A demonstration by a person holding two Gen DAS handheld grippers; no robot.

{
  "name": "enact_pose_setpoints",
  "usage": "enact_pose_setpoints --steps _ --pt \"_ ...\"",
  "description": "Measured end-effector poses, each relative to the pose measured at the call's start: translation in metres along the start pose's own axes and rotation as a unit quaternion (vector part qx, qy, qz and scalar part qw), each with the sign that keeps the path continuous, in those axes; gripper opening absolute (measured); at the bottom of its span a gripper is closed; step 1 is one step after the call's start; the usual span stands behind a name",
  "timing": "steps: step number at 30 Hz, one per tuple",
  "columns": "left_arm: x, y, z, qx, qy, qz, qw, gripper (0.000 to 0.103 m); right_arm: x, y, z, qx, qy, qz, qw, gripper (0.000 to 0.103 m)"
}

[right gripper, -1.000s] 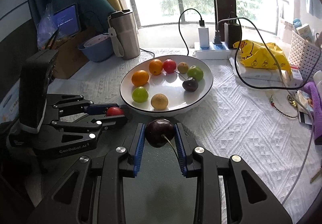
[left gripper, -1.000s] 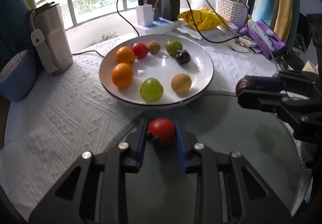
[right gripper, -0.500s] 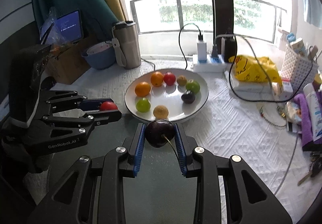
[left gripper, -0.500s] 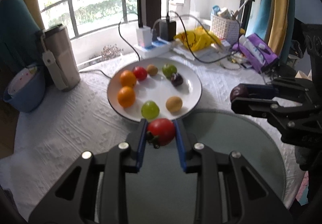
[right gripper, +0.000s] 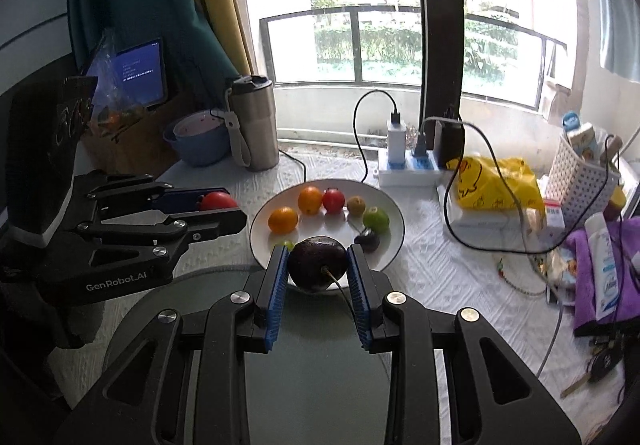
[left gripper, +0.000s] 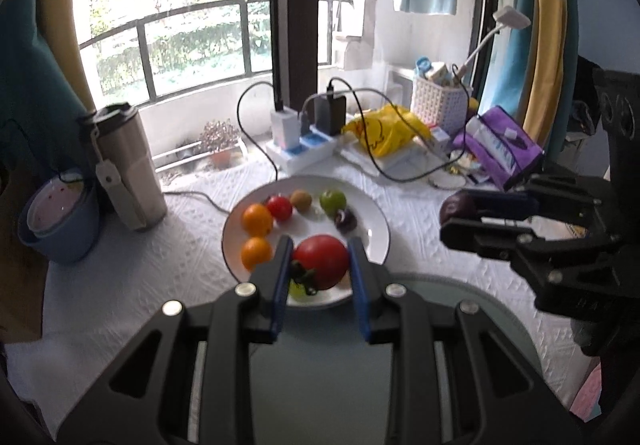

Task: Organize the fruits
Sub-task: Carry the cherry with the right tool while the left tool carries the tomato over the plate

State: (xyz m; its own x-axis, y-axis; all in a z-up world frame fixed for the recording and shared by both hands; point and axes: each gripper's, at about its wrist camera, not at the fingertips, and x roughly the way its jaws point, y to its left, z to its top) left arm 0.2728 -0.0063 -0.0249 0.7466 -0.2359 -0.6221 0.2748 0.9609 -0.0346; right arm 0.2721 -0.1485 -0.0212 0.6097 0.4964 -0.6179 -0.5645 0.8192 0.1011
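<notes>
- While I hold both tools above the worktop (right gripper: 460,297), my left tool (left gripper: 320,269) is clamped on a red tomato (left gripper: 321,261), its blue pads pressed against both sides and the green stalk end turned toward the camera.
- From the right wrist view I see my right tool (right gripper: 318,265) gripping a dark plum (right gripper: 317,263); its thin stem trails back toward the camera between the fingers.
- Both fruits hang in the air over the near rim of the white plate (left gripper: 378,221), not touching it.
- On the plate I count two oranges (right gripper: 283,219), a second red tomato (right gripper: 333,200), a small brown fruit (right gripper: 356,205), a green fruit (right gripper: 376,219) and a smaller dark plum (right gripper: 368,239); another green fruit is mostly hidden behind the held ones.
- Just in front of the plate lies a round grey mat (left gripper: 452,293) on the white textured cloth.
- Behind the plate stands a white power strip (right gripper: 412,169) with chargers plugged in; to its left are a steel tumbler (right gripper: 256,125) and a blue bowl (right gripper: 196,143).
- A yellow bag (right gripper: 496,185) and a white basket (right gripper: 580,181) sit to the right, well apart from the plate.
</notes>
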Motion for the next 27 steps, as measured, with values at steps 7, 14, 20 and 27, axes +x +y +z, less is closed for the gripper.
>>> enact_pose_setpoints --steps 7,14,20,27 --pt "0.013 0.006 0.016 0.0 -0.004 -0.004 1.0 0.028 0.011 -0.009 0.017 -0.007 -0.003 -0.004 1.0 0.032" --pt "0.043 0.014 0.02 0.001 0.012 -0.009 0.9999 0.028 0.039 -0.021 0.019 -0.003 0.014 0.0 1.0 0.032" --pt "0.073 0.024 0.017 -0.006 0.032 -0.012 0.9994 0.028 0.07 -0.03 0.013 0.005 0.04 0.007 0.999 0.032" --pt "0.101 0.03 0.012 -0.013 0.054 -0.021 0.9982 0.028 0.098 -0.038 0.005 0.016 0.062 0.011 0.998 0.032"
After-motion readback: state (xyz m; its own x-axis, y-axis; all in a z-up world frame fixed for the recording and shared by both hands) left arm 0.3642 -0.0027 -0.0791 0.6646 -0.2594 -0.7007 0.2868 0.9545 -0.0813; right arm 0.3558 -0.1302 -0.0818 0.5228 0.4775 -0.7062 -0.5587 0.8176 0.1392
